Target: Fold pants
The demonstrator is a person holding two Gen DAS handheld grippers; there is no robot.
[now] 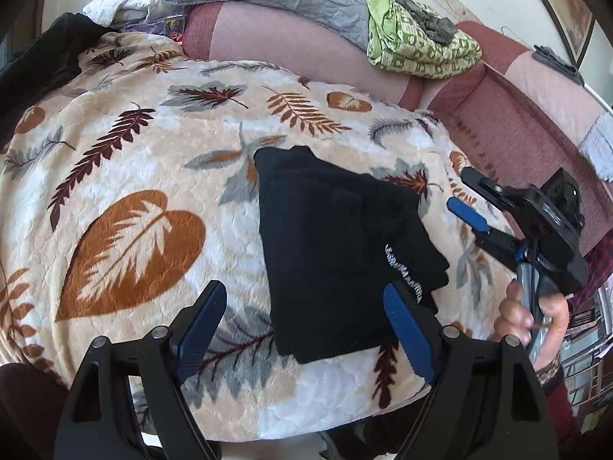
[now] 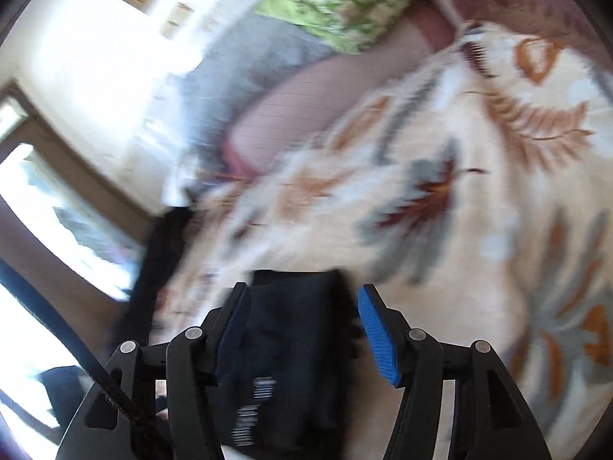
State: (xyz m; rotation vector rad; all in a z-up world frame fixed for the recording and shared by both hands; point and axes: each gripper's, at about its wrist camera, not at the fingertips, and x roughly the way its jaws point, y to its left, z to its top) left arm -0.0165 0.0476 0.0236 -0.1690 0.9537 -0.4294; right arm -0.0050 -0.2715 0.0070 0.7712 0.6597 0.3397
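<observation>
Letting go cleanly looks like the step in hand: the black pants (image 1: 337, 253) lie folded into a compact rectangle on the leaf-print blanket (image 1: 153, 161) that covers the bed, a little right of the middle and toward the near edge. Both tools are released. The left tool (image 1: 306, 329) hangs over the near end of the bundle with its jaws spread wide and nothing pinched; its right blue pad (image 1: 408, 331) shows against the edge with the white lettering, but whether it touches I cannot tell. The right tool (image 1: 465, 199), gripped in the person's hand (image 1: 532, 314), stands apart from the right side of the pants with its jaws parted over bare blanket. In the right wrist view, which is blurred, the dark cloth (image 2: 291, 364) shows between the spread pads, with the right pad plainly clear of it; the left pad is too close to judge.

To finish well, I would say both tools should lift away without snagging a layer, since the top flap near the right corner sits slightly askew and a dragged pad could pull it open. A light press along that corner would square the stack. The green patterned cloth (image 1: 417, 46) at the far side is well out of the way.
</observation>
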